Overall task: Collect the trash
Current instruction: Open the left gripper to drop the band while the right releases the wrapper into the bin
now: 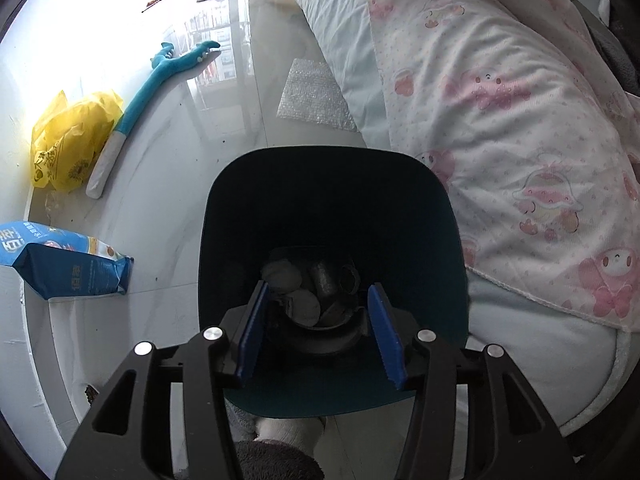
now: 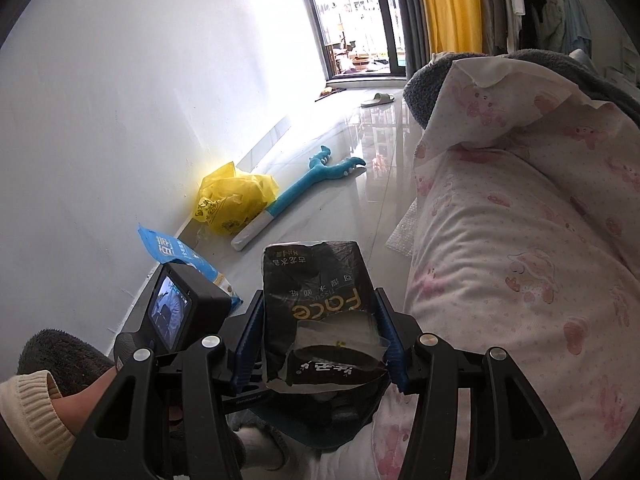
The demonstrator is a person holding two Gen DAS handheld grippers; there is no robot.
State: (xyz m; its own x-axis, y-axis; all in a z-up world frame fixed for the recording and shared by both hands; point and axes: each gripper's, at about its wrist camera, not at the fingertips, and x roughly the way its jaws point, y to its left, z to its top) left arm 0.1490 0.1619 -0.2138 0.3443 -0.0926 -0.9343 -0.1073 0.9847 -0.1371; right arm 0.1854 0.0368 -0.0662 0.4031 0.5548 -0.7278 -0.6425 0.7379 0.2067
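In the left wrist view my left gripper (image 1: 320, 332) hangs open over the mouth of a dark teal trash bin (image 1: 420, 216); crumpled grey trash (image 1: 304, 288) lies at the bin's bottom, between the blue pads (image 1: 386, 336). Nothing is between the pads. In the right wrist view my right gripper (image 2: 320, 340) is shut on a black "Face" tissue pack (image 2: 316, 304), torn open at its near end, held above the bin's teal rim (image 2: 296, 434). The left gripper's camera body (image 2: 180, 312) is just left of it.
On the glossy floor by the wall lie a yellow plastic bag (image 1: 68, 144) (image 2: 232, 200), a blue snack bag (image 1: 64, 260) (image 2: 176, 256), a teal and white plush toy (image 1: 136, 108) (image 2: 296, 192) and bubble wrap (image 1: 316, 96). A bed with a pink-print quilt (image 1: 500, 128) (image 2: 520, 240) fills the right.
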